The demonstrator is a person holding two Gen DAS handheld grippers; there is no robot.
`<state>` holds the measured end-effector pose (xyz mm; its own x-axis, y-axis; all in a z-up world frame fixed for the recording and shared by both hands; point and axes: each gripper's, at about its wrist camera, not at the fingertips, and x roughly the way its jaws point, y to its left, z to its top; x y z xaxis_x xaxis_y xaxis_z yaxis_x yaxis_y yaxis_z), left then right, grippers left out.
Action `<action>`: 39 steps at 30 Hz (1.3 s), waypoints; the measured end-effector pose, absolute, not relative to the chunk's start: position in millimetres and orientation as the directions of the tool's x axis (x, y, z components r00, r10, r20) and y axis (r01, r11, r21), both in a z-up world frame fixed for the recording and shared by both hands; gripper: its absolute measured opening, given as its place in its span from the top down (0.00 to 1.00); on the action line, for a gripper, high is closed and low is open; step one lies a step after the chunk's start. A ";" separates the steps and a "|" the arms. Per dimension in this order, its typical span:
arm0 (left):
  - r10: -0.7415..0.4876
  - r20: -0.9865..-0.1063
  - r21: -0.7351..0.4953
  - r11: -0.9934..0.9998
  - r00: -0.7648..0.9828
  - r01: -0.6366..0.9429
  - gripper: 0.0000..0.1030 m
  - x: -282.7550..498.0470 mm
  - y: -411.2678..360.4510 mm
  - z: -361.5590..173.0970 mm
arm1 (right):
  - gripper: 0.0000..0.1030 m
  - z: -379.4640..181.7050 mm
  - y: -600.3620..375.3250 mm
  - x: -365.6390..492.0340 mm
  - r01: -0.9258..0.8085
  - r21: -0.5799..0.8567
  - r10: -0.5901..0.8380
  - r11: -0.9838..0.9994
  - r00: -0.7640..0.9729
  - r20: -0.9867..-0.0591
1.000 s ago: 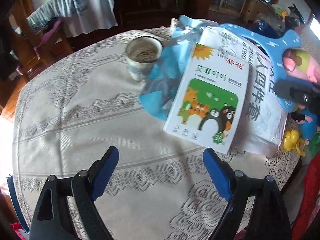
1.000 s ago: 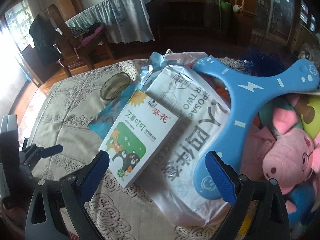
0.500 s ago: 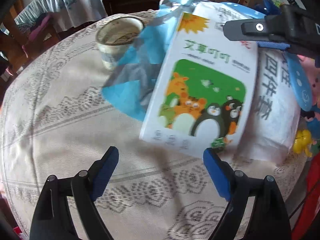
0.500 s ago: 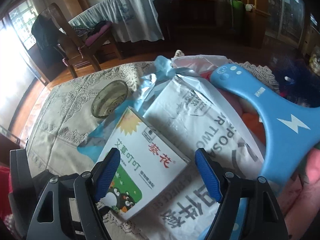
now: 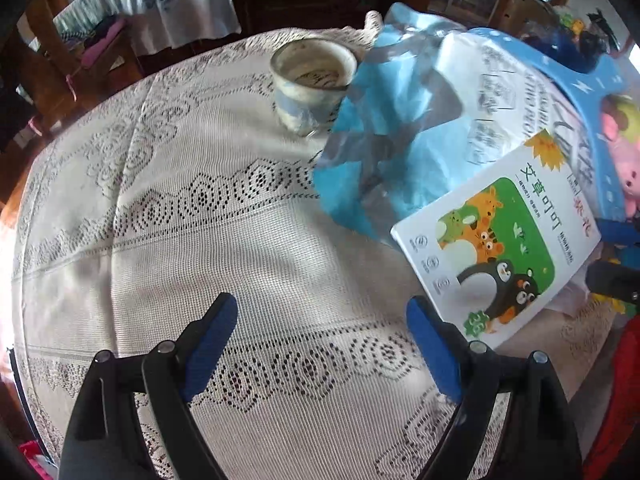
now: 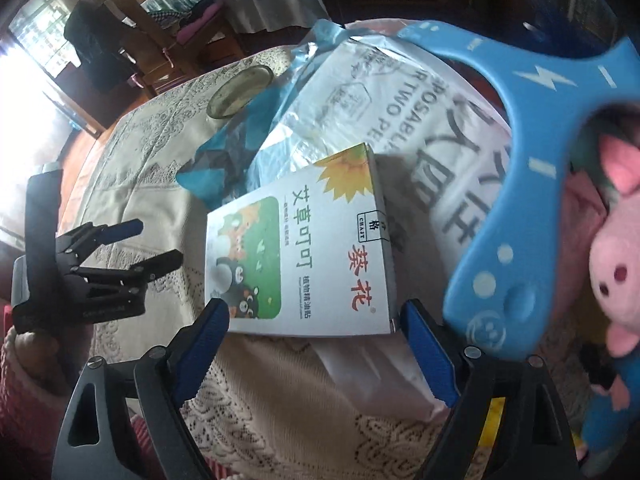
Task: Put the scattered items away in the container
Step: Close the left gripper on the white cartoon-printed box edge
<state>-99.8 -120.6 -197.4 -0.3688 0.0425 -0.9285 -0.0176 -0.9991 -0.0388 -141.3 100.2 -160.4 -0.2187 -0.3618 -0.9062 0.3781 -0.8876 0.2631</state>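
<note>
Looking steeply down from close above the lace tablecloth [image 5: 200, 240] on the left and nearer the toys on the right, sharing the white box [image 5: 496, 248] [image 6: 304, 248] and cup [image 5: 314, 84] [image 6: 240, 92].

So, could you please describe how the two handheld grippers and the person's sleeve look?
The left gripper and the right gripper look alike: black plastic arms with silver screws, ending in flat blue pads. Seen from the right wrist, the left one sits on a dark upright handle. The sleeve there is pink and knitted.
</note>
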 end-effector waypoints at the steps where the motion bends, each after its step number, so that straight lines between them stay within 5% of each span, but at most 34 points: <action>1: 0.047 -0.926 -0.037 -0.999 -0.373 -0.035 0.15 -96.4 -116.5 -194.6 | 0.14 -161.0 106.9 -136.0 0.356 0.277 -0.369 -0.893 -0.227 -0.901; 11: 0.101 -0.928 -0.047 -0.987 -0.358 -0.154 0.11 -86.5 -61.9 -214.0 | 0.13 -150.8 140.6 -137.8 0.220 0.377 -0.430 -0.900 -0.306 -0.849; 13: 0.118 -0.924 -0.068 -0.987 -0.364 -0.149 0.10 -87.8 -59.8 -216.3 | 0.25 -152.4 135.0 -141.2 0.225 0.378 -0.432 -0.898 -0.298 -0.851; 14: 0.124 -0.924 -0.074 -0.986 -0.362 -0.149 0.10 -88.0 -58.8 -216.5 | 0.45 -155.0 132.3 -143.3 0.218 0.376 -0.427 -0.901 -0.294 -0.855; 15: 0.131 -0.923 -0.081 -0.985 -0.361 -0.151 0.10 -87.7 -58.1 -216.3 | 0.53 -157.8 130.7 -145.5 0.204 0.375 -0.422 -0.904 -0.294 -0.858; 22: 0.163 -0.911 -0.104 -0.980 -0.378 -0.171 0.04 -94.6 -56.5 -217.7 | 0.42 -168.9 128.9 -157.2 0.172 0.354 -0.391 -0.919 -0.296 -0.872; 26: 0.266 -0.897 -0.225 -0.962 -0.352 -0.155 0.01 -105.9 -60.2 -231.2 | 0.22 -172.2 124.7 -158.4 0.196 0.374 -0.417 -0.907 -0.288 -0.862; 28: 0.307 -0.886 -0.265 -0.950 -0.348 -0.164 0.01 -107.1 -59.7 -234.6 | 0.23 -172.9 121.5 -158.9 0.205 0.361 -0.409 -0.910 -0.283 -0.868; 30: 0.346 -0.871 -0.300 -0.936 -0.348 -0.182 0.08 -106.7 -58.5 -235.6 | 0.36 -172.8 118.4 -157.4 0.219 0.335 -0.388 -0.916 -0.281 -0.877; 31: 0.379 -0.859 -0.329 -0.924 -0.343 -0.197 0.24 -105.6 -58.0 -234.0 | 0.36 -172.9 117.6 -156.6 0.224 0.329 -0.384 -0.917 -0.281 -0.879; 39: 0.416 -0.839 -0.368 -0.909 -0.350 -0.197 0.38 -102.1 -65.1 -233.6 | 0.33 -175.0 120.9 -157.3 0.235 0.313 -0.374 -0.920 -0.288 -0.882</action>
